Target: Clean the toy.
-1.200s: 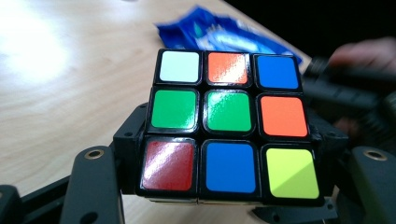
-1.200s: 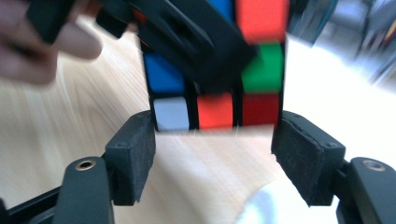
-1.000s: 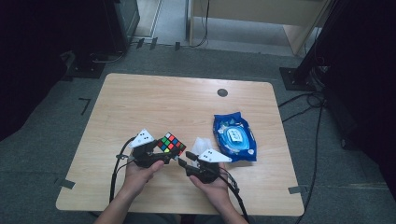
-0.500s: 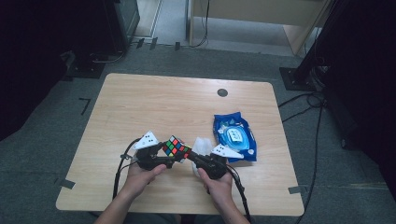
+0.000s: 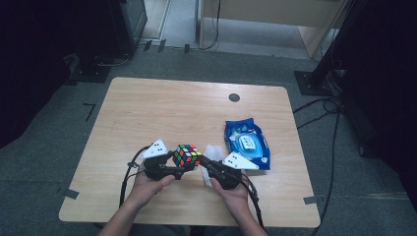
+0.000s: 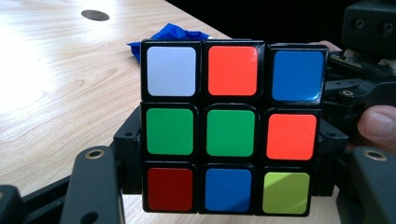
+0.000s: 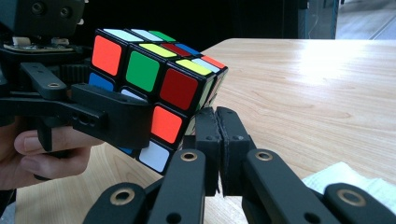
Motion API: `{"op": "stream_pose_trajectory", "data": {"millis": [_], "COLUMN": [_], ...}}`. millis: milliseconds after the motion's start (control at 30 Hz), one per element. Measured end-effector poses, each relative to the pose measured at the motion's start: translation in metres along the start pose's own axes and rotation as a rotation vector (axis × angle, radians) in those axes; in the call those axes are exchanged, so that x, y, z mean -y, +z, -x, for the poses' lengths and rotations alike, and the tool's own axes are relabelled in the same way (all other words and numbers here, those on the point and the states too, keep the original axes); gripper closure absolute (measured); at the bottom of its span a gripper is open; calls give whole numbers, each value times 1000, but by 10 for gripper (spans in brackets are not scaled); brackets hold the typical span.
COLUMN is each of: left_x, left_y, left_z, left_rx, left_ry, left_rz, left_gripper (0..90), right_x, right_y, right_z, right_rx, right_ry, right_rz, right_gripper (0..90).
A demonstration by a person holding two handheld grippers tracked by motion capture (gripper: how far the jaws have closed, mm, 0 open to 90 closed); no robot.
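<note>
Left gripper is clamping the Rubik's cube between its two black jaws, which are pressing on opposite sides of the lower layers; in the left gripper view the cube is standing close to the camera. Right gripper is keeping its jaws pressed together with nothing between them, its tips sitting right at the cube's near lower corner. Seen from above, the cube is being held just over the wooden table, left of a white tissue and a blue wipes pack.
</note>
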State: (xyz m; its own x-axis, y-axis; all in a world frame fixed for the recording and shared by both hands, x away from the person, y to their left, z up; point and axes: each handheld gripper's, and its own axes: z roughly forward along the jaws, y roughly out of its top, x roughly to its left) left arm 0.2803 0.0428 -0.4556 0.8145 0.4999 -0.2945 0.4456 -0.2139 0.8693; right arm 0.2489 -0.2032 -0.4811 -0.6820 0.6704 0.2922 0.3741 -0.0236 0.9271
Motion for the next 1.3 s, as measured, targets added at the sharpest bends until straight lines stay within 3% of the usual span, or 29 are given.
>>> {"op": "stream_pose_trajectory", "data": {"millis": [167, 233, 300, 367, 467, 567, 667, 867, 1000, 1067, 1200, 1300], "left_x": [0, 0, -1, -1, -2, -1, -1, 0, 0, 0, 1, 3], "left_y": [0, -2, -4, -7, -10, -10, -10, -9, -9, -9, -8, -5], "left_z": [1, 2, 1, -1, -7, -9, -9, -9, -9, -8, -8, -7], "left_rx": [7, -29, -35, -46, -56, -62, -68, -84, -88, -92, -106, -115], "left_ry": [12, 38, 44, 42, 23, 21, 20, 33, 34, 38, 53, 61], "left_rz": [-4, 6, 7, 16, 19, 11, 12, 4, 2, 2, -7, -20], "left_gripper": [336, 337, 338, 338, 338, 338, 338, 338, 338, 338, 338, 338], "right_x": [-2, -3, -7, -8, 0, 7, 19, 26, 29, 28, 27, 23], "right_y": [-2, -3, -4, -3, -3, 3, 15, 23, 24, 23, 20, 16], "right_z": [-1, -1, 2, 12, 25, 29, 28, 30, 30, 31, 32, 30], "right_rx": [1, 17, 51, 92, 167, 184, 240, 285, 282, 282, 279, 260], "right_ry": [-44, -71, -107, -88, -115, -132, -178, -164, -157, -150, -138, -120], "right_rz": [3, -3, -15, -85, -150, -249, -354, -406, -422, -417, -413, -377], "right_gripper": [886, 784, 645, 563, 512, 472, 422, 395, 440, 533, 813, 856]}}
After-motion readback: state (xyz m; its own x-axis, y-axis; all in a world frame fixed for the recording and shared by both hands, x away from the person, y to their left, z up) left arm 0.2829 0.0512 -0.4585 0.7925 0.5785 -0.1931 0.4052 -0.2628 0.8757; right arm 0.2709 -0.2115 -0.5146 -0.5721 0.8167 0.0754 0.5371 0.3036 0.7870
